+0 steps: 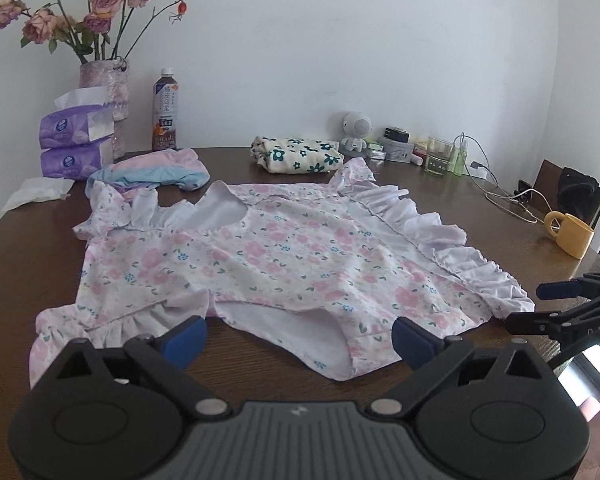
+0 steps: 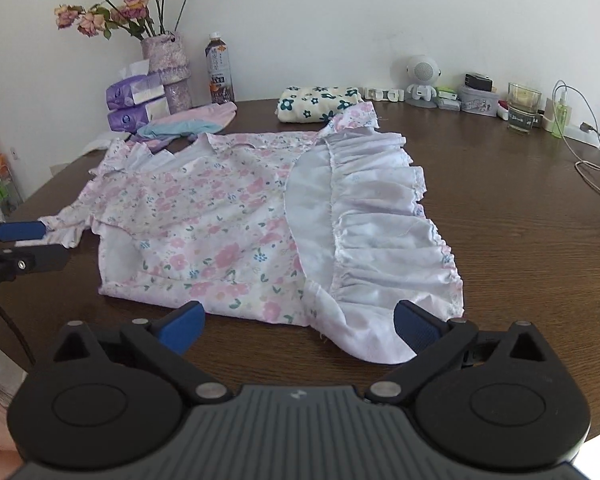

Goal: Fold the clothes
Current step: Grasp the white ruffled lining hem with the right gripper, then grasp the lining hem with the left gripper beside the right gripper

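Two hand-held grippers hover with jaws spread wide over a brown wooden surface, neither pinching anything. Between them a floral dress with pink blossoms and white ruffled trim lies spread flat in the middle of the surface, its ruffled hem toward the right side. The left hand-held gripper sits at the near edge of the dress, its blue pads just above the fabric by a frilled sleeve; the right hand-held gripper faces the near corner of the white ruffle. Behind the dress lie a pink and blue garment and a folded cream cloth with dark green flowers. Along the white wall stand a vase of dried roses, two purple tissue packs, a drink bottle, a small white robot figure and a glass. A yellow mug rests near the right edge, beside trailing white cables.
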Demonstrator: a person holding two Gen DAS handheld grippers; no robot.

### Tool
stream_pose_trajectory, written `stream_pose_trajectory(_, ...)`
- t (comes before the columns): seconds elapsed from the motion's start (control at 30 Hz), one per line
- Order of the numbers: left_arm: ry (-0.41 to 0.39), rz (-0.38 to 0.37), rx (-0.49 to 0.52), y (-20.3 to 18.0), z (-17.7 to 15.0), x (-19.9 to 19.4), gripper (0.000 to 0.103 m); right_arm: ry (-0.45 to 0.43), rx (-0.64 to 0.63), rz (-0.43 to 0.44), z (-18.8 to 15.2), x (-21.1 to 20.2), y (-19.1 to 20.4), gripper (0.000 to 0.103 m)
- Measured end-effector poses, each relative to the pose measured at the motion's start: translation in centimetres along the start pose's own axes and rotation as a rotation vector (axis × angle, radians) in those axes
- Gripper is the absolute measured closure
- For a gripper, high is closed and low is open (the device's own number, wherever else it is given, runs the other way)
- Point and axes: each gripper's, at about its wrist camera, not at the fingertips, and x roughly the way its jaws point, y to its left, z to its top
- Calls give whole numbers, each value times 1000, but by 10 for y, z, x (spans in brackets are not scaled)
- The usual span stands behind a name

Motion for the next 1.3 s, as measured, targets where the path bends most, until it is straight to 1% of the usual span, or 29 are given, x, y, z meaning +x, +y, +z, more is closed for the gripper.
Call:
stream_pose_trajectory(0.07,5,-10,-14,3,0,1,4,-10,-3,-33,-2,-2,-6,0)
stream_pose_trajectory(0.17,8,-20,-2,5,2,7,4,-29,-31,-63,-6,-9,-19,2)
stream_pose_trajectory(0.23,14,-26,-1,6,7,15,5,-10,-93,-104,-10,-8,-23,14)
stream_pose_trajectory(0.27,17,-31,-7,5,11,21,8,-2,-123,-105,-12,-6,-22,24)
stream_pose_trajectory(0.3,19,-38,-13,4,15,27,15,7,-152,-101,-13,-4,-21,31)
stream_pose_trajectory(0.33,21,-60,-15,1,19,33,20,16,-180,-96,-14,-2,-19,32)
stream_pose_trajectory(0.37,25,-84,-17,-2,23,39,31,25,-209,-92,-15,0,-18,35)
stream_pose_trajectory(0.4,39,-110,-18,-5,25,46,43,27,-242,-88,-15,1,-15,42)
stream_pose_trajectory(0.43,53,-136,-19,-9,27,53,50,24,-277,-83,-16,2,-11,46)
stream_pose_trajectory(0.47,68,-163,-19,-13,29,60,65,23,-312,-79,-16,2,-7,57)
stream_pose_trajectory(0.5,90,-189,-16,-18,29,67,78,25,-341,-78,-16,2,-4,67)
stream_pose_trajectory(0.53,111,-213,-12,-24,29,75,81,32,-363,-76,-16,3,-4,72)
stream_pose_trajectory(0.6,134,-242,16,-35,25,83,82,47,-404,-71,-17,5,-3,89)
stream_pose_trajectory(0.67,157,-243,29,-40,20,89,83,46,-405,-61,-15,4,-7,96)
stream_pose_trajectory(0.7,167,-238,27,-40,18,91,84,36,-386,-51,-12,3,-12,98)
stream_pose_trajectory(0.77,186,-229,22,-40,14,95,85,14,-307,-13,-2,1,-27,99)
stream_pose_trajectory(0.87,185,-224,34,-42,17,94,86,14,-197,41,13,8,-49,99)
stream_pose_trajectory(0.93,169,-244,86,-52,25,93,86,31,-154,64,20,16,-58,99)
stream_pose_trajectory(0.97,160,-262,137,-62,30,93,83,41,-124,84,22,21,-63,99)
stream_pose_trajectory(1.0,150,-280,189,-72,34,93,76,49,-96,102,22,24,-67,99)
stream_pose_trajectory(1.07,128,-315,295,-96,41,94,68,62,-45,133,24,29,-74,99)
stream_pose_trajectory(1.1,120,-332,344,-107,44,97,66,65,-26,141,24,30,-77,99)
stream_pose_trajectory(1.17,117,-359,457,-132,45,108,66,66,2,151,22,30,-82,99)
stream_pose_trajectory(1.23,120,-370,560,-153,43,120,66,64,23,158,21,29,-86,99)
stream_pose_trajectory(1.3,124,-378,631,-169,40,130,67,61,44,167,20,28,-90,99)
